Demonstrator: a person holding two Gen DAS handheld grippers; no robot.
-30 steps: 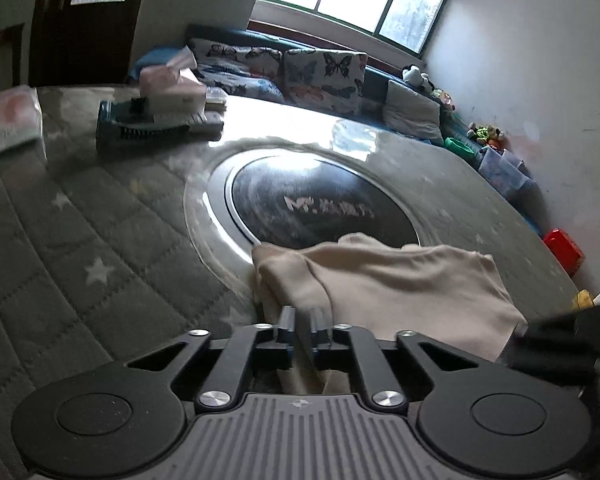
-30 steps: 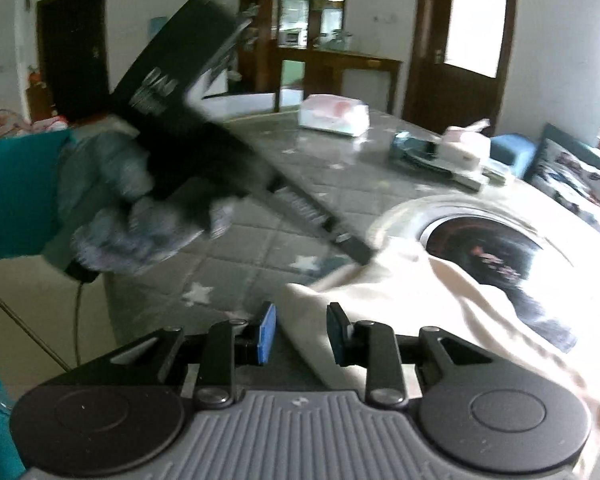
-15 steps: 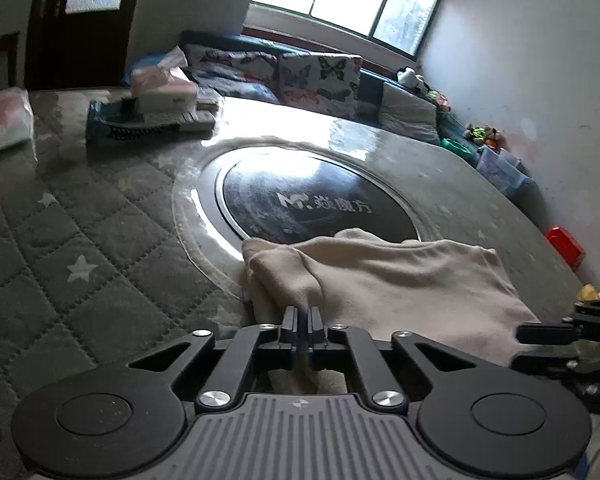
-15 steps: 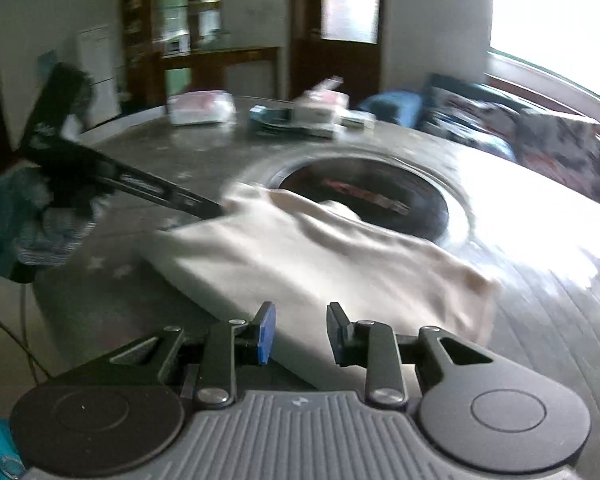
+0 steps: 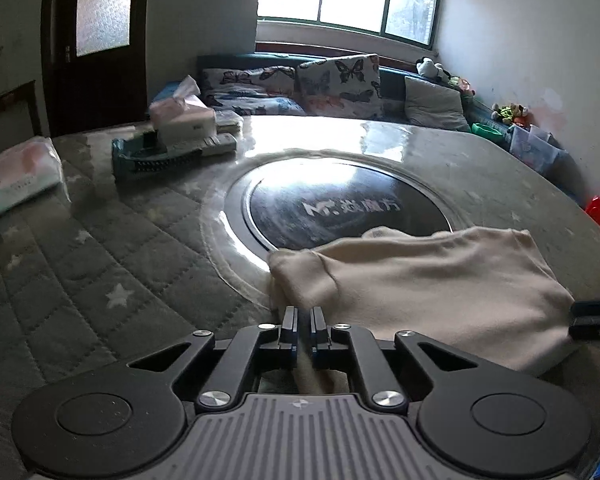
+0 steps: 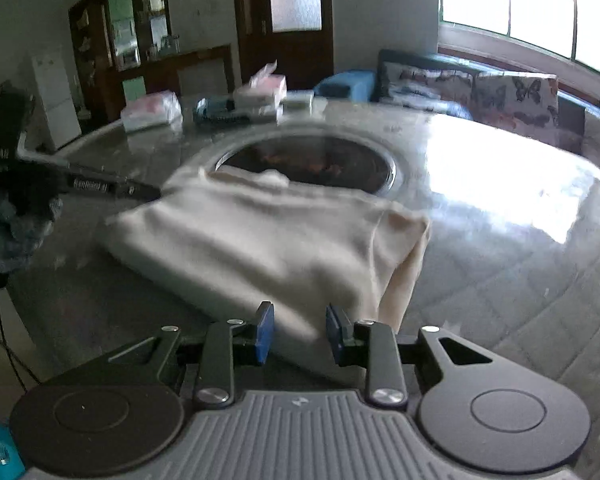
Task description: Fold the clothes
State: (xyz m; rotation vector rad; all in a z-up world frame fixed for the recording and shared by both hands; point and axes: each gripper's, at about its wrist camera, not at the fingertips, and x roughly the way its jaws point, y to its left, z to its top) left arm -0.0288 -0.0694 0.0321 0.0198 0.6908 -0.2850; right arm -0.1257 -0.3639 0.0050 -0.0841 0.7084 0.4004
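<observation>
A cream garment (image 5: 420,280) lies partly folded on the quilted table, overlapping the dark round inset. My left gripper (image 5: 304,314) is shut on the garment's near left corner, with cloth pinched between its jaws. In the right wrist view the same garment (image 6: 268,240) spreads ahead, and my right gripper (image 6: 299,330) is open with the cloth's near edge lying between its blue pads. The left gripper (image 6: 140,191) shows at the left there, on the garment's far corner. The right gripper's fingers (image 5: 596,320) show at the right edge of the left wrist view.
A dark round glass inset (image 5: 348,208) sits mid-table. Tissue boxes (image 5: 182,118), a teal tray (image 5: 156,158) and a tissue pack (image 5: 22,176) stand at the far left. A sofa with butterfly cushions (image 5: 336,84) runs beyond the table. The table edge is near on the right.
The right gripper swung round to the garment's right end and now straddles its near edge. The left gripper stays clamped on its corner, lifting slightly.
</observation>
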